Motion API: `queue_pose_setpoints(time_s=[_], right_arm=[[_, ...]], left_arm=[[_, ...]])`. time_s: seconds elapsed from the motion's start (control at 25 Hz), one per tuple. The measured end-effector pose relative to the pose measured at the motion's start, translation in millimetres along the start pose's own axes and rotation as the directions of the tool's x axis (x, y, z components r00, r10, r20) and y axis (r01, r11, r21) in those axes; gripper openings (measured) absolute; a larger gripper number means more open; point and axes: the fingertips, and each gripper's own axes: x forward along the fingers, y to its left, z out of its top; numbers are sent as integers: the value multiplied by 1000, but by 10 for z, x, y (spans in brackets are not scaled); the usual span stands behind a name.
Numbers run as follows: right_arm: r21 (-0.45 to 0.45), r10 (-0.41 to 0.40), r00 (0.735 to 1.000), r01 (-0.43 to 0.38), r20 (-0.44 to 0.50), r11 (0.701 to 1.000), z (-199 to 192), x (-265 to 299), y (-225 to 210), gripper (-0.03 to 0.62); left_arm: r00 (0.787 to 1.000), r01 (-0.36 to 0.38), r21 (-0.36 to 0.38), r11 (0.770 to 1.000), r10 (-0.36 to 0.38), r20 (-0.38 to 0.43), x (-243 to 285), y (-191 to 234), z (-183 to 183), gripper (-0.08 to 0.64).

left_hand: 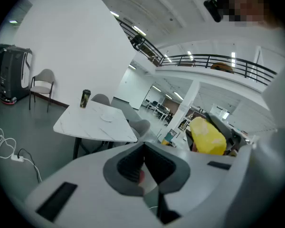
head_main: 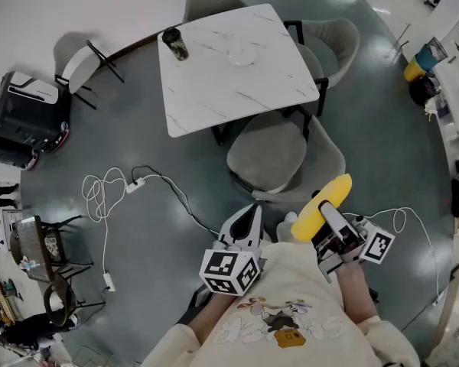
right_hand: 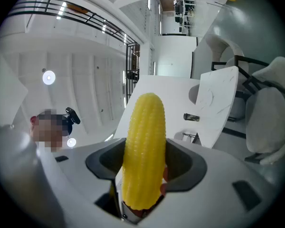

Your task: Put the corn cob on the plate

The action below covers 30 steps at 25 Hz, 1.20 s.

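While the right gripper (right_hand: 143,172) clamps the corn cob (head_main: 322,203) near the person's body, the left gripper (left_hand: 143,165) is closed and empty. It seems the carrying step; next it must travel to the plate (head_main: 241,54) on the marble table (head_main: 214,94), well apart

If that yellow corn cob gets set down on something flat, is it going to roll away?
Quite possibly: the corn cob looks round and tapered, so it may roll in a curve. It juts straight out of the right gripper, so it is likely stiff. Its bumpy kernels should aid grip.
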Motion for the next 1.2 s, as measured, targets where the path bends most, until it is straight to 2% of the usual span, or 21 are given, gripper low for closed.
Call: queue_pose_setpoints(time_s=[0.16,0.6,0.8,0.92,1.2], right_arm=[[-14,-10,1000,10,4,1000,7,36,7,252],[3,18,999,-18,37,1000,-69,60,48,252],[-20,5,997,-3,75,1000,-71,177,-28,252],[-49,-33,996,38,87,998,-108,234,-125,252],[-45,-76,995,79,60,996,-31,367,-292,252]], left_arm=[[1000,18,39,999,-17,-8,-12,-57,64,8],[999,51,41,998,-51,-15,16,13,97,9],[999,50,55,997,-50,-8,-47,251,129,9],[999,38,70,997,-38,-10,-32,394,157,8],[999,51,97,994,-49,-21,174,345,266,8]])
